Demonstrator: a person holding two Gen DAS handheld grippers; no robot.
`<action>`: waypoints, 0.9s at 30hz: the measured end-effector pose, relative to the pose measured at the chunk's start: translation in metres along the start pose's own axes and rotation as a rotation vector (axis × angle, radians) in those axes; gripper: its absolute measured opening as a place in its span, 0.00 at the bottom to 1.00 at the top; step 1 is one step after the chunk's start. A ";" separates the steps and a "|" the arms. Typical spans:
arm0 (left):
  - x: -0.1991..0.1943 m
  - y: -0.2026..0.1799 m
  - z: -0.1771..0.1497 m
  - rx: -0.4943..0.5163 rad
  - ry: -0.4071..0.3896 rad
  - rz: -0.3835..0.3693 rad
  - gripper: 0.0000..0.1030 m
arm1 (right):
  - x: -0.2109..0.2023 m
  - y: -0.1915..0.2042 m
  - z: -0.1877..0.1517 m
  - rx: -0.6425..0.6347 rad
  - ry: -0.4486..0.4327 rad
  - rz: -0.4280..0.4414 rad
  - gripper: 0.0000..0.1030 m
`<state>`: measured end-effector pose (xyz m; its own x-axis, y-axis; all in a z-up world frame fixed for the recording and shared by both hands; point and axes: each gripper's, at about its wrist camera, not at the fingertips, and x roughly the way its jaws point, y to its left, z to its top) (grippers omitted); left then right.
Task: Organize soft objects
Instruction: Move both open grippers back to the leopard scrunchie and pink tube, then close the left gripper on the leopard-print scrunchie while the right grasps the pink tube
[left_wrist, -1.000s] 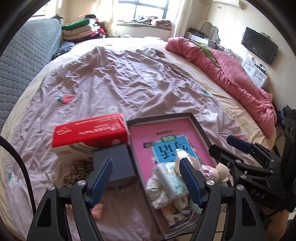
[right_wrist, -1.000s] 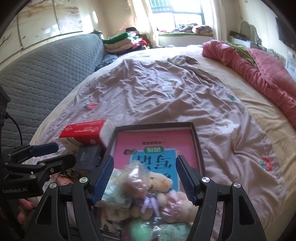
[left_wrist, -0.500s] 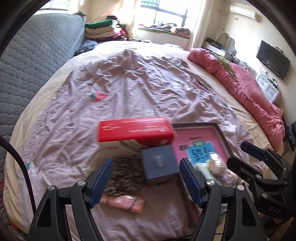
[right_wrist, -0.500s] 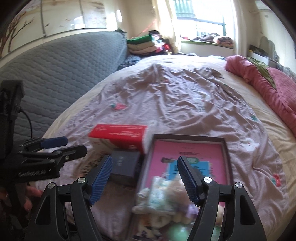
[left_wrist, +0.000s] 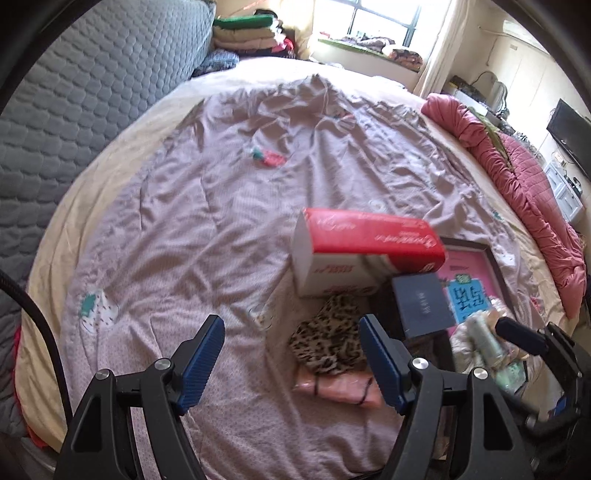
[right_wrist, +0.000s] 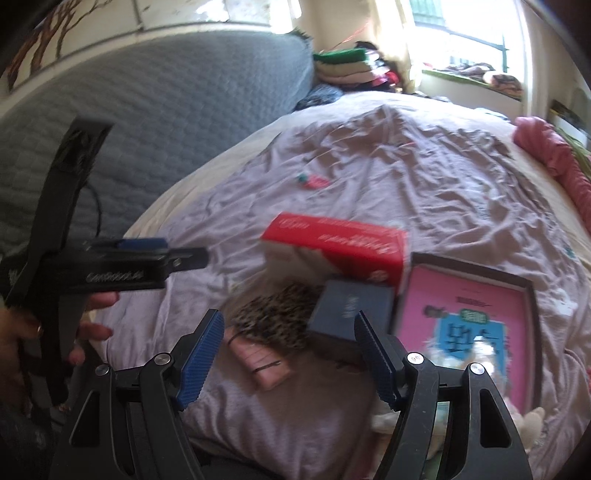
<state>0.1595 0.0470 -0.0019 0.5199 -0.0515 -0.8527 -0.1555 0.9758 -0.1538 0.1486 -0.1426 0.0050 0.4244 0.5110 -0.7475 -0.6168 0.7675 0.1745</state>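
A leopard-print cloth (left_wrist: 328, 339) (right_wrist: 273, 310) lies on the mauve bedsheet, with a pink soft pouch (left_wrist: 336, 389) (right_wrist: 262, 363) just in front of it. My left gripper (left_wrist: 290, 328) hovers open above the sheet, and the cloth is near its right finger. My right gripper (right_wrist: 289, 325) is open over the cloth and pouch, with nothing pressed between its pads. A dark tray (left_wrist: 493, 258) (right_wrist: 528, 288) holds a pink book and small plush toys (left_wrist: 480, 339) (right_wrist: 532, 417). The right gripper (left_wrist: 524, 336) also shows in the left wrist view, and the left gripper (right_wrist: 147, 258) in the right wrist view.
A red and white box (left_wrist: 365, 251) (right_wrist: 332, 243) stands behind the cloth, with a dark blue box (left_wrist: 421, 302) (right_wrist: 351, 306) leaning beside the tray. A grey quilted headboard (left_wrist: 92, 92) runs along the left. A pink quilt (left_wrist: 524, 177) lies bunched at the right edge.
Both grippers have swung left, away from the tray of plush toys. The leopard cloth and pink pouch now lie ahead of the fingers. Both stay open.
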 end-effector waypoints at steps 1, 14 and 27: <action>0.005 0.002 -0.002 -0.002 0.009 0.000 0.72 | 0.007 0.005 -0.003 -0.014 0.019 0.011 0.72; 0.081 0.006 -0.014 -0.009 0.173 -0.093 0.72 | 0.102 0.041 -0.039 -0.217 0.235 0.113 0.72; 0.134 -0.001 -0.007 0.002 0.255 -0.178 0.67 | 0.149 0.013 -0.047 -0.199 0.255 0.119 0.39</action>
<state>0.2234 0.0378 -0.1197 0.3116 -0.2731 -0.9101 -0.0794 0.9470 -0.3114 0.1730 -0.0741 -0.1343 0.1779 0.4596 -0.8701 -0.7798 0.6052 0.1602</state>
